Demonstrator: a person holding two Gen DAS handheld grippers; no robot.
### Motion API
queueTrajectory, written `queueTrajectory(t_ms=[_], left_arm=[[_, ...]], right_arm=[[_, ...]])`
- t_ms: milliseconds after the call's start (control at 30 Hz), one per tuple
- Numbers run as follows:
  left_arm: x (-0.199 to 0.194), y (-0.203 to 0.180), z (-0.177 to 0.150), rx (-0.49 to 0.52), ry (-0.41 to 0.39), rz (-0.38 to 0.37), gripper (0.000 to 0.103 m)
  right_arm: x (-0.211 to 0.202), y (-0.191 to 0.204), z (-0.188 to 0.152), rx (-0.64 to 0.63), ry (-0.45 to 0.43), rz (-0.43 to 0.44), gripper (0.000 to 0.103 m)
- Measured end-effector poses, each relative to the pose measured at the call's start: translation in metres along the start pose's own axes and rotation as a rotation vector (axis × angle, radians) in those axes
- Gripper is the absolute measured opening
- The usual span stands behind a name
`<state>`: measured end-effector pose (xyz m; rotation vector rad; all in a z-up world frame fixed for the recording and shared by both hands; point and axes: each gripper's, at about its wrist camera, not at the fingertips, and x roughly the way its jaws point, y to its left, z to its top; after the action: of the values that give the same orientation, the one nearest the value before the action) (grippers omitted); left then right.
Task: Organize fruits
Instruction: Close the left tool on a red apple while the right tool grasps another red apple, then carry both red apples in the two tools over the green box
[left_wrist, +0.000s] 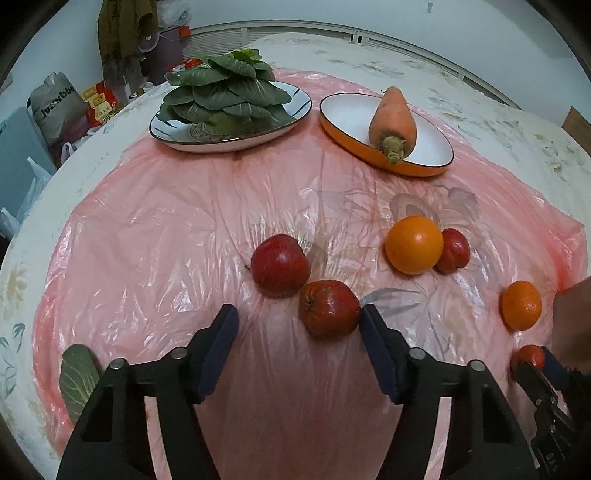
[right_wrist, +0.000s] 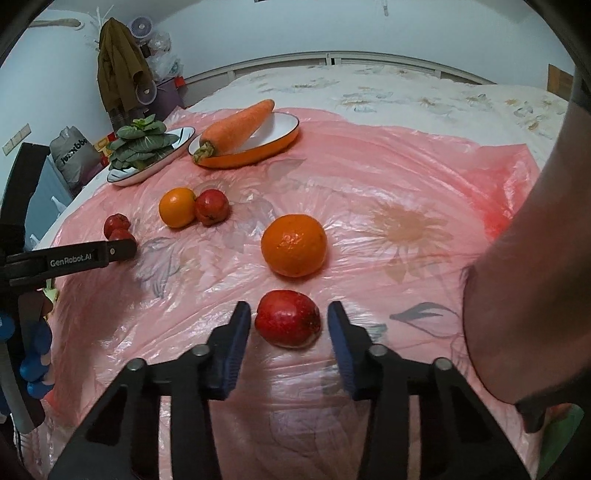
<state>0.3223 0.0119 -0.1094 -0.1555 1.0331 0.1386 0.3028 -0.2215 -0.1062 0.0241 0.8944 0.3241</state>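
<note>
In the left wrist view my left gripper (left_wrist: 299, 321) is open over the pink plastic sheet (left_wrist: 147, 229). A red apple (left_wrist: 328, 314) lies by its right finger, touching the pad, and a second red apple (left_wrist: 280, 265) lies just beyond. An orange (left_wrist: 413, 244) and a small red apple (left_wrist: 453, 250) sit further right, and a mandarin (left_wrist: 521, 305) at the far right. In the right wrist view my right gripper (right_wrist: 288, 321) is open around a red apple (right_wrist: 288, 318), pads apart from it. An orange (right_wrist: 294, 245) lies just beyond.
A plate of green leafy vegetables (left_wrist: 225, 92) and an orange oval dish (left_wrist: 384, 129) holding a carrot (left_wrist: 393, 118) stand at the far side. A loose green leaf (left_wrist: 77, 376) lies at the near left. The sheet covers a floral bedspread (right_wrist: 406, 92).
</note>
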Motion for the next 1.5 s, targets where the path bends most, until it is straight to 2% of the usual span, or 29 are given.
queueTrajectory(t_ms=[167, 333, 600, 700, 900, 1000, 1067, 1133, 1200, 1333, 1367, 1400, 1500], left_arm=[[0.002, 0.010, 0.000, -0.029, 0.005, -0.040, 0.053], [-0.003, 0.016, -0.001, -0.040, 0.004, -0.099, 0.038], [-0.018, 0.030, -0.003, -0.061, -0.017, -0.177, 0.028], [-0.019, 0.036, -0.004, -0.071, -0.010, -0.199, 0.015], [-0.022, 0.045, -0.009, -0.080, -0.012, -0.252, 0.015], [-0.027, 0.042, -0.008, -0.061, -0.027, -0.243, 0.016], [-0.027, 0.039, -0.005, -0.056, -0.036, -0.232, 0.021], [-0.027, 0.035, -0.001, -0.046, -0.052, -0.205, 0.039], [-0.023, 0.029, 0.003, -0.025, -0.066, -0.155, 0.043], [-0.007, 0.020, 0.008, -0.003, -0.044, -0.088, 0.042], [-0.003, 0.019, 0.007, 0.002, -0.036, -0.085, 0.039], [0.001, 0.019, 0.006, 0.005, -0.028, -0.084, 0.032], [0.001, 0.019, 0.003, 0.030, -0.041, -0.082, 0.029]], right_arm=[[0.005, -0.003, -0.002, 0.008, 0.013, 0.020, 0.038], [0.006, -0.003, -0.002, 0.002, 0.023, 0.023, 0.037], [-0.003, -0.004, -0.001, 0.014, 0.017, 0.034, 0.036], [-0.008, -0.003, -0.001, 0.019, 0.011, 0.037, 0.036], [-0.011, 0.004, -0.004, 0.008, 0.019, 0.043, 0.036], [-0.008, 0.005, -0.005, 0.012, 0.021, 0.043, 0.036], [-0.007, 0.005, -0.005, 0.012, 0.020, 0.045, 0.036], [-0.007, 0.005, -0.005, 0.015, 0.021, 0.048, 0.036], [-0.005, 0.004, -0.006, 0.022, 0.022, 0.055, 0.036], [-0.001, 0.002, -0.006, 0.027, 0.021, 0.064, 0.036], [-0.001, 0.002, -0.006, 0.028, 0.021, 0.066, 0.036], [0.000, 0.001, -0.006, 0.028, 0.021, 0.067, 0.036], [-0.001, 0.000, -0.006, 0.030, 0.020, 0.073, 0.036]])
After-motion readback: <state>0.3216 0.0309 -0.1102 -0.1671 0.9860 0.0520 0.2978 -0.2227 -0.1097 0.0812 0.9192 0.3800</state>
